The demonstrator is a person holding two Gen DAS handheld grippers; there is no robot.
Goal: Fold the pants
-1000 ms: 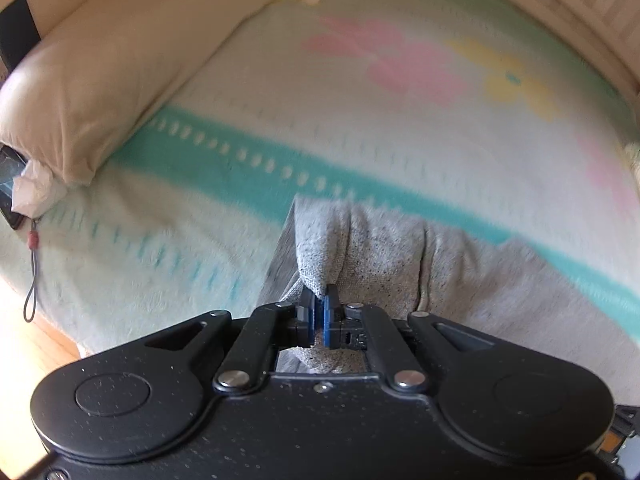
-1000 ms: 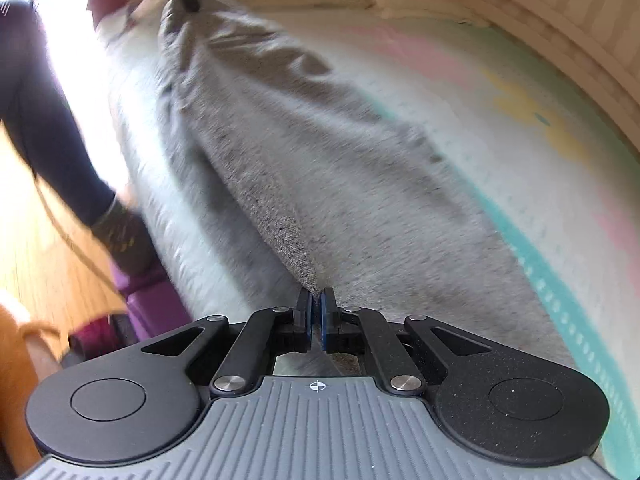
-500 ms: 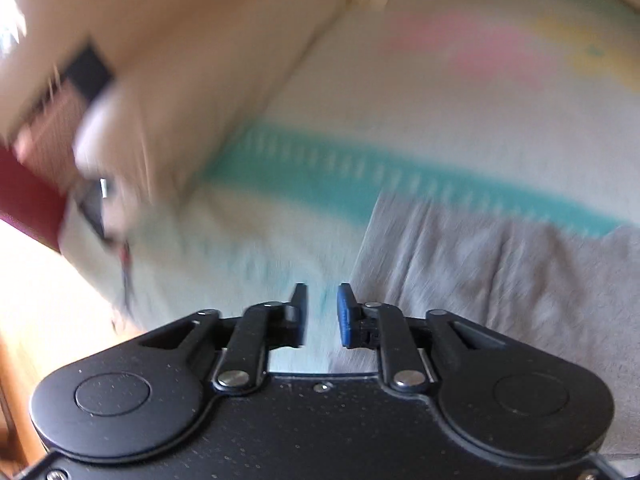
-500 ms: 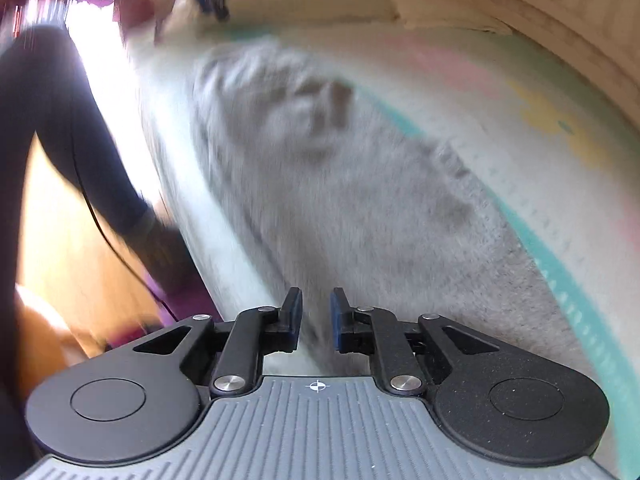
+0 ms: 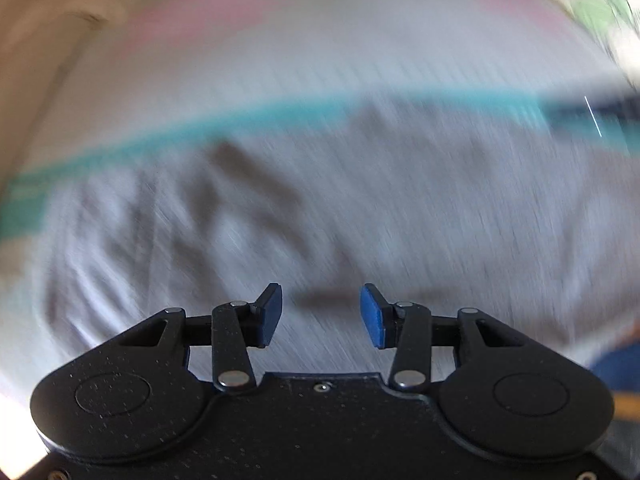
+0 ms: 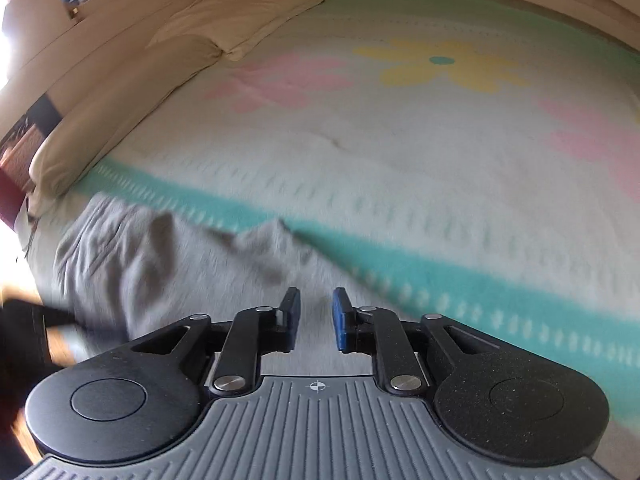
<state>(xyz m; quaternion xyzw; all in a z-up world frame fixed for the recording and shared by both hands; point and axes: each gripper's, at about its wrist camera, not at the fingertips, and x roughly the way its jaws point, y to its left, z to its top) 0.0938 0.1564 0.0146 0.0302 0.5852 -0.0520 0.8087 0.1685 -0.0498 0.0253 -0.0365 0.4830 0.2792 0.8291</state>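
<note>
The grey pants [image 5: 360,208] lie spread on the bed blanket; the left wrist view is motion-blurred and shows them filling its middle with dark creases at the left. My left gripper [image 5: 321,316] is open and empty just above the grey fabric. In the right wrist view the pants [image 6: 168,264] lie rumpled at the lower left, below the teal stripe. My right gripper [image 6: 316,318] is open and empty over the fabric's near edge.
The cream blanket [image 6: 400,152] has a teal stripe [image 6: 460,276] and pink and yellow flowers. Cream pillows [image 6: 132,92] line the left side of the bed. The bed's edge and sunlit floor lie at the far left.
Both grippers were shut on the pants a second ago, let go and opened wider. The pants dropped flat on the bed. Both views swung round over the fabric.
</note>
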